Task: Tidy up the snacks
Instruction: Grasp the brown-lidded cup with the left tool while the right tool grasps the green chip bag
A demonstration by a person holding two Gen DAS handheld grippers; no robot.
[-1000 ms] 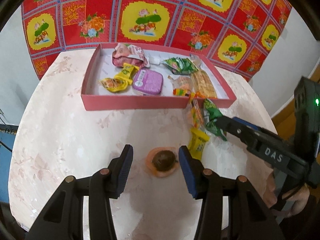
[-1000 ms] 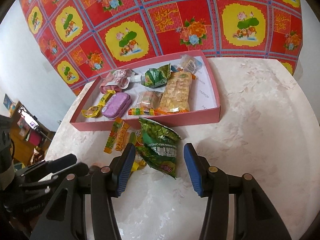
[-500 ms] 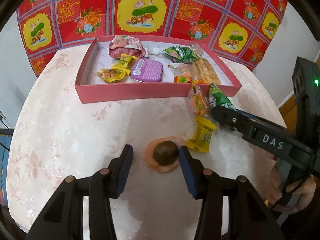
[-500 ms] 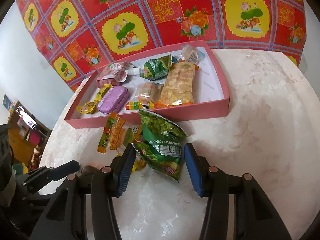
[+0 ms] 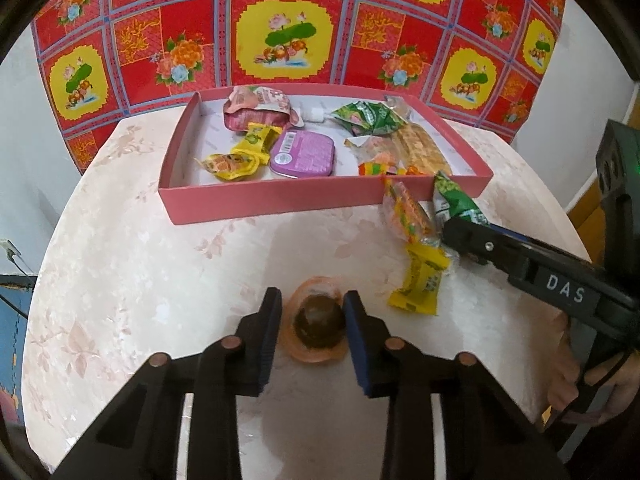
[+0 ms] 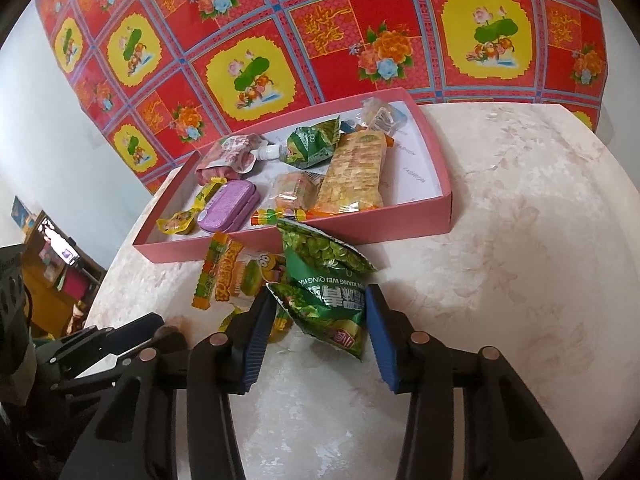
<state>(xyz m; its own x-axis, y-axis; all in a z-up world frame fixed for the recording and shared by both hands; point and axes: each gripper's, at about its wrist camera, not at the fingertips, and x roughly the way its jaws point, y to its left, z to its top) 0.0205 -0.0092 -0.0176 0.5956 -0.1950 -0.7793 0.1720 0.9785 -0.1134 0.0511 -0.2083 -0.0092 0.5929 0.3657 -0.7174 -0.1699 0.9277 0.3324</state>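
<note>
A brown round snack in an orange wrapper (image 5: 319,323) lies on the table between the fingers of my left gripper (image 5: 312,316), which is narrowed around it; the pads stand close beside it. My right gripper (image 6: 320,316) is open around the lower end of a green pea bag (image 6: 326,284) on the table. The pink tray (image 5: 280,200) holds several snacks and also shows in the right wrist view (image 6: 360,232). A yellow candy packet (image 5: 420,280) and an orange-green packet (image 5: 404,210) lie in front of the tray.
The round marble table (image 5: 140,280) ends close at left and right. A red and yellow floral cloth (image 5: 280,32) hangs behind the tray. The right gripper's arm (image 5: 560,284) crosses the left wrist view at the right. Loose packets (image 6: 228,268) lie beside the green bag.
My left gripper has moved forward over the brown snack and its fingers have narrowed around it. My right gripper has advanced so the green bag sits between its fingers.
</note>
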